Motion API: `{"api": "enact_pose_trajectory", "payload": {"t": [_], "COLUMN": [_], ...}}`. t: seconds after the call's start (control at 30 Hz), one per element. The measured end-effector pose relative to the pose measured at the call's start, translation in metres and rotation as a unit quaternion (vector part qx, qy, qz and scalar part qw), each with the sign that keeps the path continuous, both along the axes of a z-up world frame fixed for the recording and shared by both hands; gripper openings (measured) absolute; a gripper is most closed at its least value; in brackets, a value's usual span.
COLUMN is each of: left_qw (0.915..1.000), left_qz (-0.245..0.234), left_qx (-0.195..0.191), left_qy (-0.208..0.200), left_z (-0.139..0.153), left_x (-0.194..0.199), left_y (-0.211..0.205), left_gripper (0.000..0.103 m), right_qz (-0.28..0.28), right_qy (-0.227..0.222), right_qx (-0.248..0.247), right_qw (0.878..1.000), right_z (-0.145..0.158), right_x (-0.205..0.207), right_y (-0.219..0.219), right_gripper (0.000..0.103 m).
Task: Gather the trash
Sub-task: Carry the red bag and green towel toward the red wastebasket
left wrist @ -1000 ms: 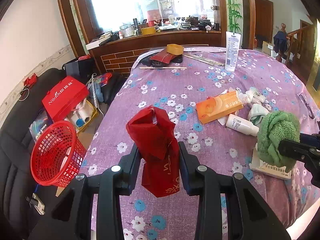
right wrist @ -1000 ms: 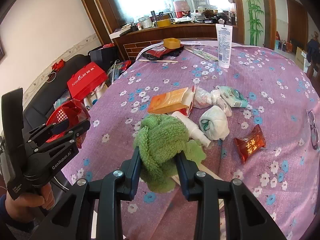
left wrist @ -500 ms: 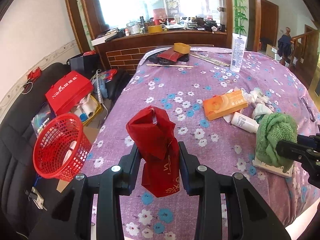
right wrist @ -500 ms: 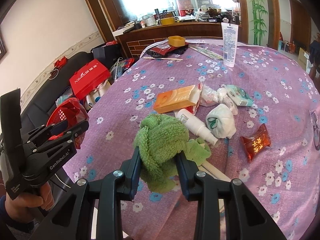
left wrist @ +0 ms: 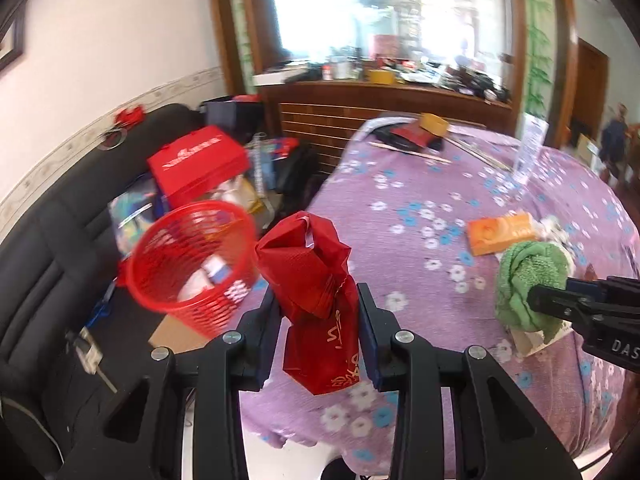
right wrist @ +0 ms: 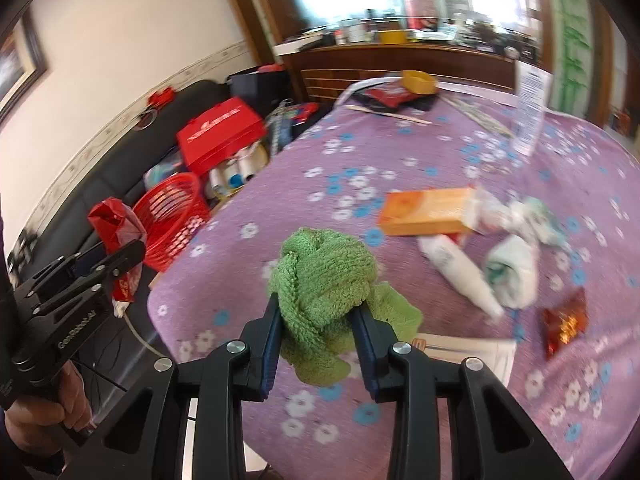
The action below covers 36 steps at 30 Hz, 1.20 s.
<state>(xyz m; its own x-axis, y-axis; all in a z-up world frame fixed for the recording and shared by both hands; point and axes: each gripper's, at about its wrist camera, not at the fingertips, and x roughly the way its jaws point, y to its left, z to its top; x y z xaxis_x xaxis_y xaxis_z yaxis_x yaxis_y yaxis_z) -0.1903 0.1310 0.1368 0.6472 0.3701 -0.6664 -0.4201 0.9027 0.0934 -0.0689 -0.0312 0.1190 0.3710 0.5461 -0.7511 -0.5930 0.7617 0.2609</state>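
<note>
Red basket [left wrist: 192, 264] holds white scraps. Left gripper [left wrist: 318, 312] clamps red bag [left wrist: 316, 300], now nearer basket; right gripper [right wrist: 316, 320] clamps green cloth [right wrist: 320, 276].

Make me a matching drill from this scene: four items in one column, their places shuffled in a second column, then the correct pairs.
Items:
1. red bag
2. green towel
3. red mesh basket
4. orange box

Places:
A. lying on the purple floral tablecloth
B. clamped in the left gripper
C. off the table, beside the black sofa
D. clamped in the right gripper

Pairs: 1-B, 2-D, 3-C, 4-A
</note>
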Motion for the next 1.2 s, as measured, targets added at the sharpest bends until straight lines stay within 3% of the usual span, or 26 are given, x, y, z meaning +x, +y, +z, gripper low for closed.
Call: {"api": "enact_pose_trajectory", "payload": {"t": [0.4, 0.8, 1.0, 1.2], "left_qw": [0.9910, 0.9662, 0.9546, 0.9525], "left_qz": [0.133, 0.255, 0.295, 0.302], "left_qx": [0.009, 0.033, 0.038, 0.034], "left_qy": [-0.007, -0.016, -0.009, -0.001], "left_z": [0.012, 0.031, 0.034, 0.034], "left_x": [-0.086, -0.163, -0.181, -0.182], "left_y": [0.051, 0.091, 0.096, 0.099], "left_gripper": [0.035, 0.035, 0.035, 0.035], "right_qz": [0.117, 0.219, 0.262, 0.271], "right_qy": [0.004, 0.009, 0.015, 0.021], "right_qx": [0.020, 0.046, 0.058, 0.071], "right_qw": [0.993, 0.975, 0.963, 0.960], "right_z": [0.008, 0.016, 0.016, 0.017], "right_x": [-0.020, -0.050, -0.061, -0.060], "right_y": [0.089, 0.174, 0.198, 0.203], "right_gripper": [0.036, 0.036, 0.036, 0.036]}}
